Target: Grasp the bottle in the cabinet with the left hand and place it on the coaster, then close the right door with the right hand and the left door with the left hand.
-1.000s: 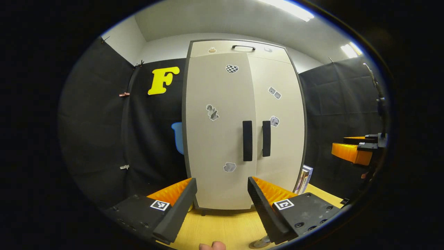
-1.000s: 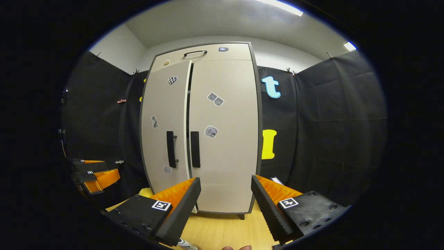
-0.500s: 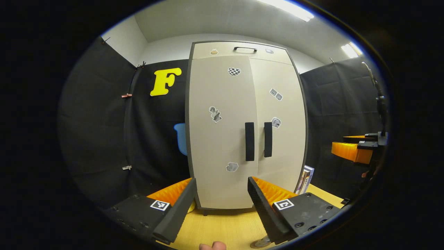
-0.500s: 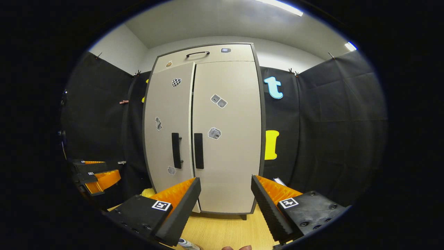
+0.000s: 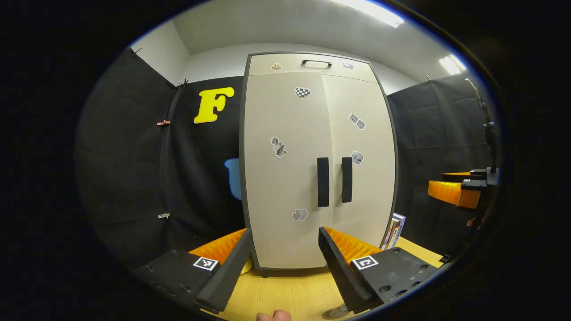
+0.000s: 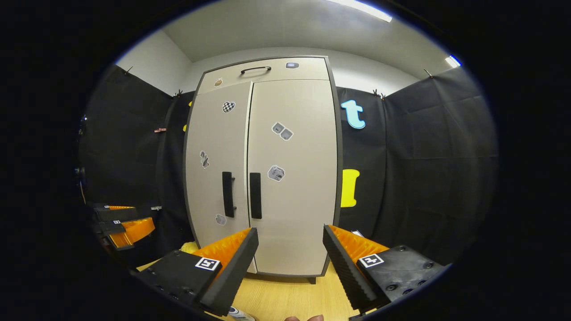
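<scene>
**Doors shut, both grippers spread and empty in front of the cabinet**

The left gripper [image 5: 285,249] stands with its fingers wide apart and nothing between them, aimed at the foot of the cabinet [image 5: 285,240]. The right gripper [image 6: 290,252] is likewise spread and empty; in the left gripper view it shows again far off at the right edge [image 5: 455,191], well apart from the cabinet.

Beyond the fingers, the left door [image 5: 285,178] and the right door [image 5: 361,178] lie flush, their dark vertical handles [image 5: 323,182] [image 5: 346,179] side by side at the seam. In the right gripper view the left door's handle [image 6: 228,194] stands proud of its panel, a stiff bar that gives a firm hold or a flat push. The doors look light and rigid, and would swing easily on their hinges.

The bottle [image 6: 238,314] I take to be the pale capped piece at the bottom edge of the right gripper view, on the wooden table [image 6: 285,303], cut off by the frame. Its material and weight cannot be judged; if smooth plastic, it could slip, so mid-body would be the place to grip. A round rim at the bottom of the left gripper view [image 5: 335,313] may be the coaster, mostly hidden behind a finger. Whether the bottle rests on it cannot be told. A person's fingertip [image 5: 273,316] pokes in below.
</scene>
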Motion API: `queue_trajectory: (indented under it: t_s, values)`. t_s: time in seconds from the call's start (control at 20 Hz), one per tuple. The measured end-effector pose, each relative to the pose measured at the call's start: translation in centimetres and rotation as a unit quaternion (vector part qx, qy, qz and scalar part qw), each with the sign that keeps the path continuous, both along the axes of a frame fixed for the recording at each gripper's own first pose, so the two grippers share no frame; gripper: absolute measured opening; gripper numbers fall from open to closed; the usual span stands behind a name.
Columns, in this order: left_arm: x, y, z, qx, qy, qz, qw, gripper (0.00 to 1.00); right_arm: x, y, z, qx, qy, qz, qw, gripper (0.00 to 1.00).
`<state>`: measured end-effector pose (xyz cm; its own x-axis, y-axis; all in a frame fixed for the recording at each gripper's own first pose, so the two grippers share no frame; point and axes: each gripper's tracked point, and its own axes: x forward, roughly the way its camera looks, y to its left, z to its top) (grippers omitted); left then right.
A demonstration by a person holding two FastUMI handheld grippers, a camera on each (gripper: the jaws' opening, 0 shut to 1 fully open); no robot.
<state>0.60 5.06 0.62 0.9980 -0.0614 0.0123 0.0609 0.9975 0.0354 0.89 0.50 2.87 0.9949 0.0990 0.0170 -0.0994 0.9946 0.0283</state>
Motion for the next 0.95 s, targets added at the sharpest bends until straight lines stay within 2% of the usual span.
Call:
queue_trajectory:
  t_s: [0.45, 0.8, 0.95]
  values:
    - [-0.1, 0.0, 0.1, 0.005, -0.004, 0.017, 1.0, 0.93, -0.2, -0.5, -0.5, 0.006, 0.004, 0.011, 1.0, 0.96]
    - [0.0, -2.4, 0.5, 0.027, -0.027, 0.003, 0.999, 0.93, 0.5, -2.0, -0.8, 0.012, 0.002, 0.022, 1.0, 0.97]
    - [0.2, -3.4, 0.1, 0.016, -0.024, 0.003, 1.0, 0.93, 0.9, -2.4, -0.7, 0.018, -0.002, 0.032, 0.999, 0.97]
